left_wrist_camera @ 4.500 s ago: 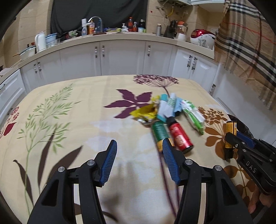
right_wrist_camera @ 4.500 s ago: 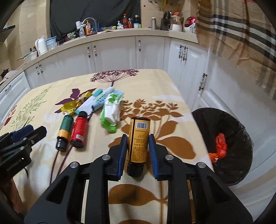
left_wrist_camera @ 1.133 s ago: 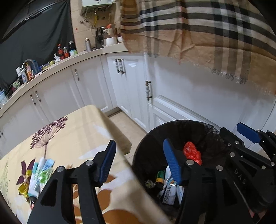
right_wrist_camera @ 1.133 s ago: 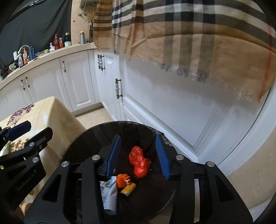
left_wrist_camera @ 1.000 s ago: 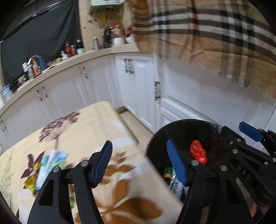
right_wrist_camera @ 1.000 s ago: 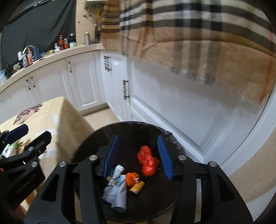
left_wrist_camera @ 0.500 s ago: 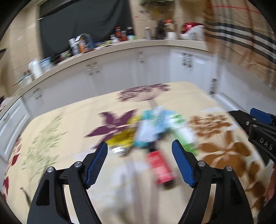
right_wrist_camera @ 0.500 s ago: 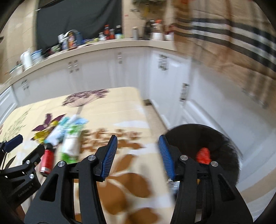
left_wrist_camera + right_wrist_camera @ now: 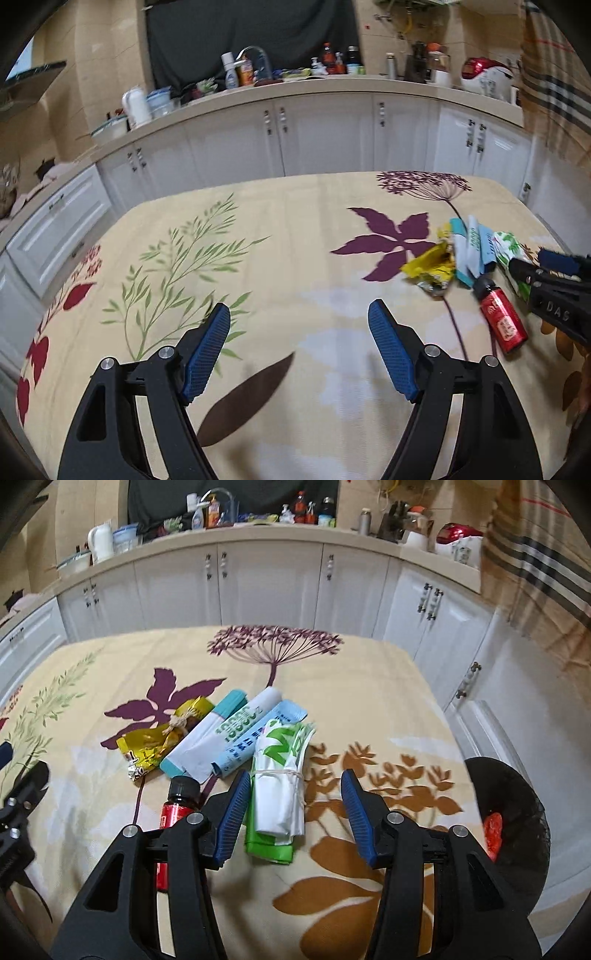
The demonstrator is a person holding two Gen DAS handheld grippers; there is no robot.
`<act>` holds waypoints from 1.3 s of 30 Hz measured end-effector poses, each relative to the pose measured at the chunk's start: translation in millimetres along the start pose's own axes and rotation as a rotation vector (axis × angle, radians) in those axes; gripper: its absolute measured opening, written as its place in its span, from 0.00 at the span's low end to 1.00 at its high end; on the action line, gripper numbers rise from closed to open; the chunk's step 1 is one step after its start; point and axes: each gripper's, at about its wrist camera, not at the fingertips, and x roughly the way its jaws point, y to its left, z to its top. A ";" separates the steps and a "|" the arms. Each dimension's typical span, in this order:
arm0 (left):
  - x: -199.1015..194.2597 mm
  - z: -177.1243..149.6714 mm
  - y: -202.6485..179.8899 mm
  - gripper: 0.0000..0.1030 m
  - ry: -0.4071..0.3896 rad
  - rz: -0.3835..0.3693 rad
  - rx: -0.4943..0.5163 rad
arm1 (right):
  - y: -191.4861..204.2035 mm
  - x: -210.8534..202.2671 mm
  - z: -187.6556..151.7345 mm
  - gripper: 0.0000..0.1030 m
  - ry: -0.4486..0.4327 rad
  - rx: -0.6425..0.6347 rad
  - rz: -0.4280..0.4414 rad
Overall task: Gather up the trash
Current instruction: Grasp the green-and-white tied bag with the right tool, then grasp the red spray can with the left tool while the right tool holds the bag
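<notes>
Trash lies in a heap on the floral tablecloth [image 9: 369,686]: a green and white rolled wrapper [image 9: 279,786], a light blue packet [image 9: 260,742], a white and teal tube [image 9: 221,734], a yellow crumpled wrapper [image 9: 162,738] and a red bottle with a black cap [image 9: 173,812]. My right gripper [image 9: 293,808] is open and empty, with the green and white wrapper between its fingers. My left gripper [image 9: 299,350] is open and empty over bare cloth, left of the heap [image 9: 469,251]. The red bottle [image 9: 502,325] lies to its right.
A black bin [image 9: 513,834] with a red item inside stands off the table's right edge. White cabinets [image 9: 280,136] and a cluttered counter [image 9: 258,81] run behind the table. A plaid cloth [image 9: 546,554] hangs at the upper right.
Both grippers have swung from above the bin back over the table. The brown bottle the right gripper held earlier is gone, and the green bottle is no longer on the table.
</notes>
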 end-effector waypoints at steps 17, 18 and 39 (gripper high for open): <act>1.4 1.3 -0.4 0.73 0.008 -0.014 0.002 | -3.3 4.3 -2.2 0.28 0.026 0.013 -0.004; 0.9 1.6 -4.0 0.73 0.008 -0.018 0.009 | -6.2 1.7 -3.8 0.28 0.020 0.018 -0.009; -16.0 7.0 -107.1 0.73 -0.020 -0.114 0.164 | -96.3 -39.4 -45.8 0.28 -0.033 0.159 -0.110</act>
